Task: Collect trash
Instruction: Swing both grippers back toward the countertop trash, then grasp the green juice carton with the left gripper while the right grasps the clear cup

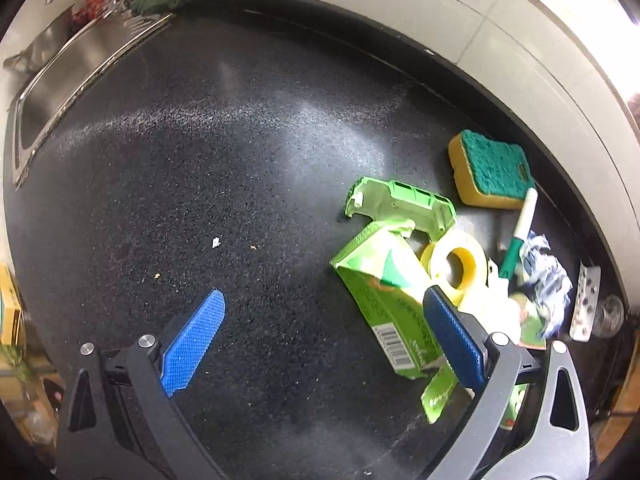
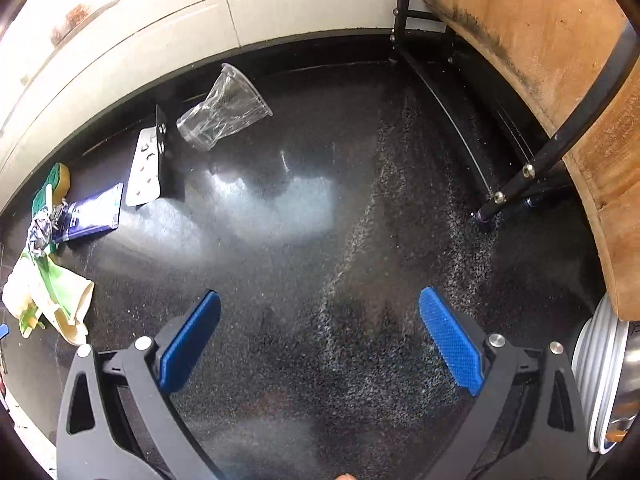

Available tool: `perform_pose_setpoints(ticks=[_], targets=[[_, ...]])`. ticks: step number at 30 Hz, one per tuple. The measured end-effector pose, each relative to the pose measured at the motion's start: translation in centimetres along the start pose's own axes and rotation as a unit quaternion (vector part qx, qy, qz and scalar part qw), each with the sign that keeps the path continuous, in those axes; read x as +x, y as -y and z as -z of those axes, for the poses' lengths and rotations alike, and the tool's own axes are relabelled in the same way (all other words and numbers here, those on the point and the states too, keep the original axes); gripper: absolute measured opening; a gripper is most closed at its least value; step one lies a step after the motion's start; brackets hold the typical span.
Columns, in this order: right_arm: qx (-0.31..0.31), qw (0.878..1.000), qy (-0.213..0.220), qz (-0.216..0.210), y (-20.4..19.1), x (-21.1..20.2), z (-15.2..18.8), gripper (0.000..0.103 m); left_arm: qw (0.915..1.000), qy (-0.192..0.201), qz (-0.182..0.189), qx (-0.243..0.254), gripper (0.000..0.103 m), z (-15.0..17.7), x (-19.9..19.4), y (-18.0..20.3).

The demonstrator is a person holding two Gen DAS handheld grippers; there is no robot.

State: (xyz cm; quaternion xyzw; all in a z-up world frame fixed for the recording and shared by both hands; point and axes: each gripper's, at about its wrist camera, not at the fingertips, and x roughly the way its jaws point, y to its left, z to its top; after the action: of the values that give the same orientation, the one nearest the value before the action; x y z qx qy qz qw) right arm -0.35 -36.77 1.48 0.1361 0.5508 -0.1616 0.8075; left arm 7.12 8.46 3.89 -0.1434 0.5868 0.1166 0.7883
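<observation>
Left gripper (image 1: 324,344) hovered over the dark countertop (image 1: 240,140), its 2 jaws spread apart and empty; the green carton (image 1: 384,296) lay just inside the right-hand jaw, tape roll (image 1: 460,264) beyond it. Right gripper (image 2: 320,340), jaws likewise apart, held nothing; the crushed plastic cup (image 2: 224,112) lay well ahead, left of the jaws.

Bright window glare streaks dark countertop (image 1: 240,140) — fisheye edges warped, slight motion blur.

The left hand-held gripper (image 1: 322,332) finger covers part of the green carton (image 1: 380,292). The crumpled wrapper (image 1: 546,276) is blurred. The sink (image 1: 52,92) is cropped at the frame edge.
</observation>
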Motion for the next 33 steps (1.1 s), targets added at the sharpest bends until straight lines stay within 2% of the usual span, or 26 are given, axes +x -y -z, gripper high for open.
perform_pose_setpoints(ticks=[3,5,7,9,10,11,15,18,21,25,27,28,30,31,32,33], targets=[[0.005,1.0,0.003,-0.005,0.4,0.3,-1.3,0.096,0.9995,-0.018,-0.017,-0.02,0.097,-0.4,1.3,1.0],[0.01,1.0,0.003,-0.009,0.5,0.8,-2.2,0.096,0.9966,-0.053,-0.063,-0.008,0.097,-0.1,2.5,2.3],[0.011,1.0,0.001,-0.012,0.4,1.5,-3.1,0.096,0.9943,-0.093,-0.052,-0.009,0.097,0.5,3.8,2.7],[0.01,1.0,-0.003,-0.015,0.0,2.1,-4.1,0.096,0.9912,-0.124,-0.03,-0.035,0.097,1.2,5.2,2.3],[0.011,1.0,-0.002,-0.018,-0.2,2.3,-4.6,0.096,0.9908,-0.12,-0.052,-0.034,0.097,1.4,5.3,2.4],[0.015,1.0,-0.002,-0.022,-0.4,2.6,-5.3,0.096,0.9914,-0.115,-0.056,-0.029,0.097,1.5,5.3,2.5],[0.049,0.997,-0.002,-0.064,-1.4,3.5,-8.4,0.096,0.9954,-0.079,-0.054,-0.005,0.097,2.7,4.9,3.0],[0.058,0.996,0.004,-0.07,-2.4,4.5,-10.9,0.096,0.9974,-0.046,-0.054,0.009,0.098,4.1,4.4,3.7],[0.089,0.991,-0.004,-0.096,-2.9,5.8,-13.1,0.096,0.9972,-0.048,-0.05,0.025,0.098,4.4,4.4,3.9],[0.152,0.983,-0.032,-0.102,-3.1,8.3,-14.7,0.096,0.9952,-0.06,-0.039,0.067,0.098,3.6,4.7,4.2],[0.187,0.974,-0.043,-0.12,-3.1,9.4,-14.7,0.072,0.9936,-0.069,-0.034,0.083,0.097,3.3,4.8,4.1],[0.186,0.976,-0.032,-0.109,-3.3,9.5,-14.8,0.058,0.9929,-0.068,-0.031,0.092,0.097,3.2,4.8,4.1],[0.179,0.975,-0.031,-0.124,-3.7,10.0,-14.9,0.057,0.9921,-0.062,-0.019,0.107,0.096,3.4,4.6,4.0],[0.174,0.974,-0.037,-0.139,-3.9,10.3,-14.9,0.056,0.9916,-0.057,-0.02,0.114,0.092,3.3,4.4,3.7],[0.169,0.973,-0.043,-0.153,-4.0,10.5,-14.7,0.055,0.9909,-0.044,-0.021,0.125,0.069,3.4,3.8,3.6],[0.162,0.973,-0.041,-0.159,-4.1,10.4,-14.4,0.054,0.9895,-0.032,-0.016,0.14,0.029,3.5,3.0,3.7]])
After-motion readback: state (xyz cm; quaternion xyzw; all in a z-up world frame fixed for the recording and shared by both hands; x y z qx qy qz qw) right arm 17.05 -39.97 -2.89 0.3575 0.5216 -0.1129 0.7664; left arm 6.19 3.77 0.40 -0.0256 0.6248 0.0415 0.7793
